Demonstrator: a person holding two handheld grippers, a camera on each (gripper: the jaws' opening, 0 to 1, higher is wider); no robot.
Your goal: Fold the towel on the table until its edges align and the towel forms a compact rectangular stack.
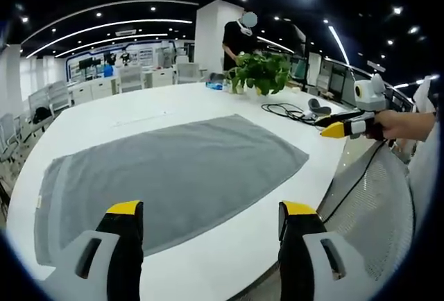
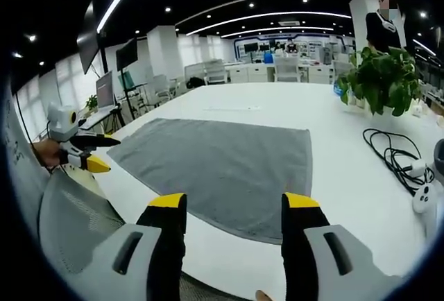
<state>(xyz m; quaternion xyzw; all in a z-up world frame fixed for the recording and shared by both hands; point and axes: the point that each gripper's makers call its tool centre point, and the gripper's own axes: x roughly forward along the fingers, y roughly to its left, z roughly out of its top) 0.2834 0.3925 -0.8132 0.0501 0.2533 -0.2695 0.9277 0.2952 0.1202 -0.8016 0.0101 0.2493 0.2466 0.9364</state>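
A grey towel (image 1: 173,169) lies spread flat on the white table (image 1: 104,117), its long side running left to right in the left gripper view. My left gripper (image 1: 211,209) hovers open over the table's near edge, just short of the towel's hem. The right gripper (image 1: 331,126) comes in from the right, held by a hand off the towel's right corner. In the right gripper view the towel (image 2: 222,162) lies ahead, and my right gripper (image 2: 234,204) stands open above its near corner, holding nothing. The left gripper (image 2: 104,154) shows at the left, beyond the table edge.
A potted plant (image 1: 260,72) stands at the far side of the table, with a person (image 1: 236,37) behind it. A black cable (image 2: 392,152) and a white device (image 2: 423,197) lie right of the towel. A mesh chair back (image 1: 374,204) sits by the near edge.
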